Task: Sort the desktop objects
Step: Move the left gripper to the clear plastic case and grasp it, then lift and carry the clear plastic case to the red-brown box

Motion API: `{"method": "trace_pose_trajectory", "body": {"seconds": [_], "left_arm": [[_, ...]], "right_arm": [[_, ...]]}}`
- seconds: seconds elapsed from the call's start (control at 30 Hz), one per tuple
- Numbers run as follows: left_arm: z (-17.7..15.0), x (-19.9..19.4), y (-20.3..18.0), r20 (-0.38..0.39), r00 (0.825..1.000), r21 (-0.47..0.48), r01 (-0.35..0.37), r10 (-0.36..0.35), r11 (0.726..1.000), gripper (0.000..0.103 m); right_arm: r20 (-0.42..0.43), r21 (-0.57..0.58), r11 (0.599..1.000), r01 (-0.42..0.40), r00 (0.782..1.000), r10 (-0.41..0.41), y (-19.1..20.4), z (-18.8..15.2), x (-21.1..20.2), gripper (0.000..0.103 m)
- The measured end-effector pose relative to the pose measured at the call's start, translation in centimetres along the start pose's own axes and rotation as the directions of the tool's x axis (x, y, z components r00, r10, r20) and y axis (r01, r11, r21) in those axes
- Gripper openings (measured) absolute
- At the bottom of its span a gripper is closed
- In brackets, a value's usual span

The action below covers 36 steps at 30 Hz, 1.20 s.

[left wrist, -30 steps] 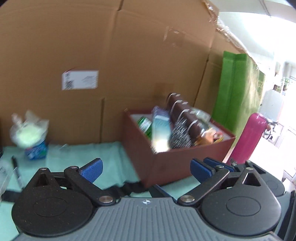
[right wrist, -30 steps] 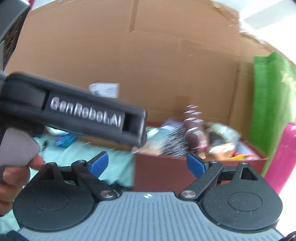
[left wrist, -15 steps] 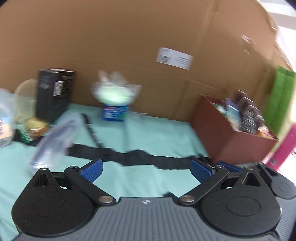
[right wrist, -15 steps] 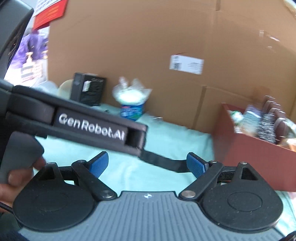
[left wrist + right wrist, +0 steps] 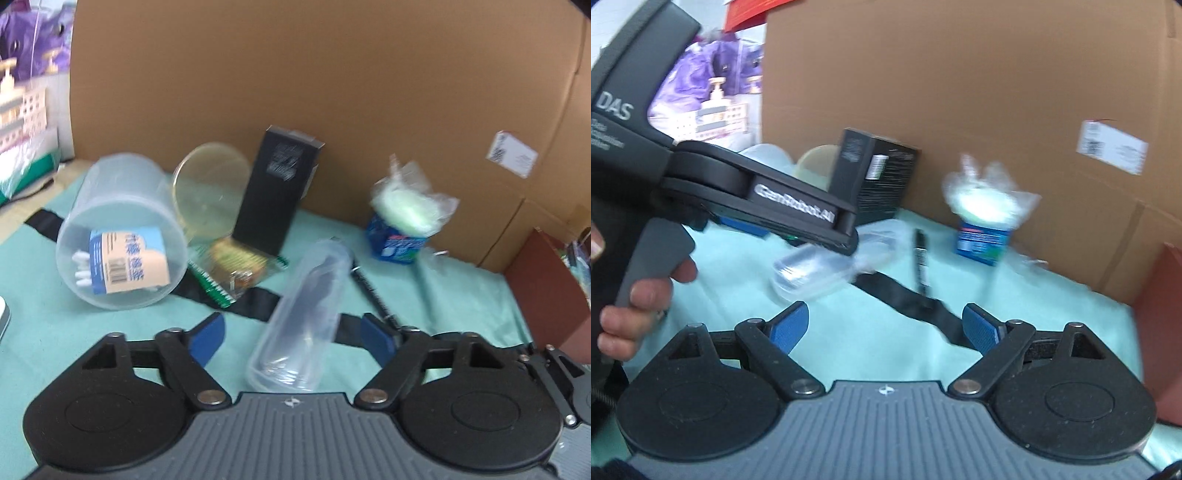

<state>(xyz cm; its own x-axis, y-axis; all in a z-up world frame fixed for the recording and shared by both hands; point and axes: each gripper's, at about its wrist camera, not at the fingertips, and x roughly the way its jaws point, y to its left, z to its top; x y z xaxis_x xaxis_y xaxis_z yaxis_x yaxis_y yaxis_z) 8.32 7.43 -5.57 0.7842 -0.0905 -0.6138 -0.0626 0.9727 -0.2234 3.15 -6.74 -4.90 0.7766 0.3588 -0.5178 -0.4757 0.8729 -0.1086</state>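
Clear oblong case lies low in the centre of the frame on the mint-green surface, between the closing pads of the left claw, untouched by either. Behind it stand a black box and a tipped swab tub. Right claw gapes empty over a black strap.

Bare cloth ahead of right tool; clear case fills left tool's gap
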Motion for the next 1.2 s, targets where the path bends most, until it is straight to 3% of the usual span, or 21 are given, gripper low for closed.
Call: {"method": "trace_pose_trajectory", "body": {"seconds": [0.23, 0.33, 0.57, 0.73, 0.97, 1.1, 1.2], "left_arm": [[0.6, 1.5, 0.9, -0.069, 0.996, 0.011, 0.058, -0.057, 0.998, 0.061], [0.7, 1.8, 0.6, -0.095, 0.991, 0.021, 0.095, -0.093, 0.995, 0.051], [-0.1, 2.2, -1.5, -0.162, 0.981, 0.050, 0.117, -0.107, 0.992, 0.048], [-1.1, 2.1, -4.0, -0.229, 0.944, 0.044, 0.254, -0.237, 0.966, 0.050], [0.4, 2.9, -4.5, -0.210, 0.965, 0.033, 0.167, -0.156, 0.985, 0.058], [1.0, 4.5, -5.4, -0.237, 0.964, 0.071, 0.144, -0.123, 0.987, 0.061], [1.0, 4.8, -5.7, -0.241, 0.960, 0.095, 0.166, -0.139, 0.982, 0.057]], "right_arm": [[-0.050, -0.051, 0.995, -0.086, 0.995, 0.084, 2.6, 0.9, 3.7, 0.082], [-0.058, -0.096, 0.990, -0.106, 0.993, 0.100, 3.6, 1.2, 4.8, 0.073], [-0.063, -0.076, 0.992, -0.104, 0.993, 0.099, 2.4, 0.8, 4.1, 0.067], [-0.068, -0.100, 0.994, -0.048, 0.997, 0.041, 1.0, -0.3, 2.2, 0.067], [-0.077, -0.055, 0.998, -0.016, 0.997, 0.011, 0.1, -0.3, 2.1, 0.068], [-0.084, -0.010, 1.000, -0.010, 0.996, 0.009, 0.0, -0.2, 3.0, 0.067], [-0.107, 0.032, 0.999, -0.035, 0.993, 0.039, -0.9, -0.5, 2.7, 0.051]]}}
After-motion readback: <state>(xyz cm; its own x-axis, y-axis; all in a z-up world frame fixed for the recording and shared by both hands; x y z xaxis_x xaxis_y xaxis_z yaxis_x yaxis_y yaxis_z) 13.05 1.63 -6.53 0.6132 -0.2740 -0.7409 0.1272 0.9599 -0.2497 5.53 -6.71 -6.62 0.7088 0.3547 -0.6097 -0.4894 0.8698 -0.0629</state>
